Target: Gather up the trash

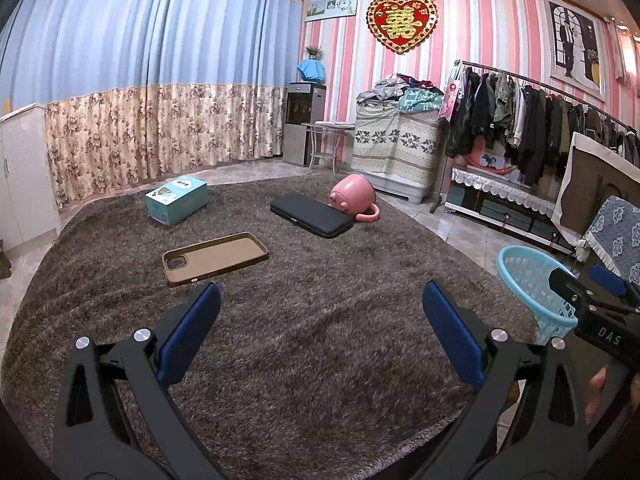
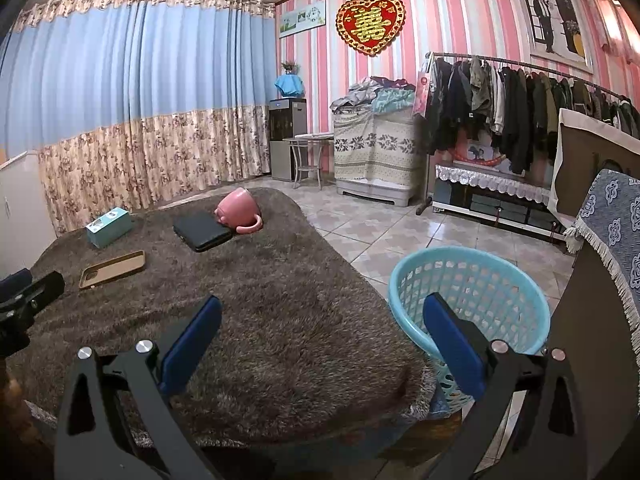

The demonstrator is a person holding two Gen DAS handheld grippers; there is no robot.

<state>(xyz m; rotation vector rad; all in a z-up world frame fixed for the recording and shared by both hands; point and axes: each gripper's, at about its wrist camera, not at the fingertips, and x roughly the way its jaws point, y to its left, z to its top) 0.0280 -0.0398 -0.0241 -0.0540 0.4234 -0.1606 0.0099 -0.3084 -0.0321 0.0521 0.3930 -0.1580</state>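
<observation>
- Left gripper (image 1: 320, 300): jaws spread wide, nothing between the blue pads (image 1: 188, 334); it hangs over the near part of the shaggy brown rug (image 1: 312, 360).
- Right gripper (image 2: 322, 312): likewise wide open and empty — its left finger stands over the rug's near right corner, its right finger in front of the basket.
- Turquoise basket (image 2: 472, 280): upright on the tiled floor (image 2: 380, 240) just beside the rug's right edge; what lies inside cannot be told.
- Brown phone case (image 1: 214, 258): flat on the rug, open side up, left of centre, nearest of the items to the left gripper.
- Black flat case (image 1: 310, 214): lying on the rug further back, its far right corner touching the pink mug.
- Pink mug (image 1: 354, 196): tipped on its side at the far right of the rug, handle toward the near right.
- Teal box (image 1: 176, 200): on the far left of the rug, well apart from the rest.
- Surroundings — blue and floral curtains (image 1: 140, 80) along the far left wall, a clothes rack (image 1: 540, 120) at the far right.
- In the left wrist view, the right gripper's body shows at the right edge with fingertips of a hand (image 1: 596, 394) below it.
</observation>
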